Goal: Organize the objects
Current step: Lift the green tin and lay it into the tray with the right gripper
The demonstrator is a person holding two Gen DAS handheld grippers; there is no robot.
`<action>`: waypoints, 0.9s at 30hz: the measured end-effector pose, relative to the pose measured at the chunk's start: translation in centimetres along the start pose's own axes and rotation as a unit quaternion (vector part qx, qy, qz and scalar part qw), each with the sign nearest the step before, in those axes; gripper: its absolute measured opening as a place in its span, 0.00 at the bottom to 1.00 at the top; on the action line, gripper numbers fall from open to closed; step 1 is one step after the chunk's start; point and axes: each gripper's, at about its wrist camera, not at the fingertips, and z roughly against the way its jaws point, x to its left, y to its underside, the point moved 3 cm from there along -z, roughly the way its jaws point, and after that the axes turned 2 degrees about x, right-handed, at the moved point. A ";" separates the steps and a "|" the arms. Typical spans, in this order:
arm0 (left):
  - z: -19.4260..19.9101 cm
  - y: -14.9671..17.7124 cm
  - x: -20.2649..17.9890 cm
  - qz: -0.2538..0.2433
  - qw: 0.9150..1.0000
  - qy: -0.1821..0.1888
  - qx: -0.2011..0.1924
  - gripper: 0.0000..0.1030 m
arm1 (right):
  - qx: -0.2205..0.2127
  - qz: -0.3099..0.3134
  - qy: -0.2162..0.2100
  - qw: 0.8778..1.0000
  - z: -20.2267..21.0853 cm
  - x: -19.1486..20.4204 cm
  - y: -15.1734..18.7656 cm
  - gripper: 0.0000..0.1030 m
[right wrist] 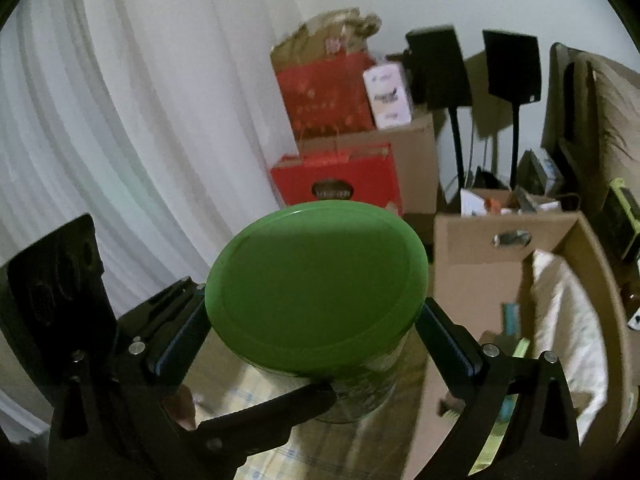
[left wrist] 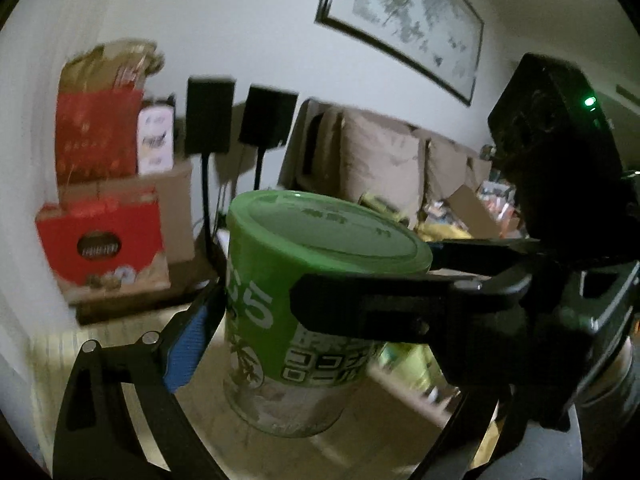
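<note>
Currently both on the can (left wrist: 288,308): left hand-held gripper (left wrist: 256,312) is clamped on its green-labelled body, blue pad (left wrist: 188,344) pressed to the can's left side, the other finger hidden behind it. Right hand-held gripper (right wrist: 312,332) grips the same can (right wrist: 360,392) just under the green lid (right wrist: 316,284), one finger on either side. Can is held off the floor. Open cardboard box (right wrist: 472,264) sits right of the right hand-held gripper; red boxes (right wrist: 340,176) ahead, blurred.
</note>
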 end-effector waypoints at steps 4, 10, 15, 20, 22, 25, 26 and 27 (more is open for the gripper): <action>-0.4 -3.1 -2.0 -0.012 1.000 0.012 -0.009 0.91 | -0.015 -0.011 0.005 1.000 2.9 -1.3 -2.5 0.99; -3.7 -5.6 -4.6 -0.019 0.999 0.029 0.005 0.91 | -0.025 -0.041 0.021 0.999 4.9 -5.0 -4.4 0.99; -7.6 -6.1 -5.3 -0.009 0.999 0.041 0.027 0.91 | -0.023 -0.095 0.007 0.995 4.2 -9.7 -4.6 0.99; -11.7 -6.0 -5.3 -0.012 0.998 0.039 0.056 0.92 | -0.027 -0.159 -0.014 0.987 2.7 -14.5 -3.8 0.99; -13.3 -5.8 -5.6 -0.022 0.997 0.035 0.068 0.91 | -0.029 -0.186 -0.024 0.982 2.3 -16.1 -3.4 0.99; -15.9 -5.3 -5.8 -0.039 0.995 0.028 0.091 0.91 | -0.027 -0.231 -0.042 0.972 1.3 -18.9 -2.4 0.99; -16.7 -5.2 -5.8 -0.043 0.994 0.026 0.100 0.91 | -0.025 -0.252 -0.050 0.966 0.7 -20.1 -2.0 0.99; -17.7 -5.0 -5.8 -0.050 0.992 0.022 0.111 0.91 | -0.023 -0.269 -0.057 0.961 0.2 -20.9 -1.7 0.99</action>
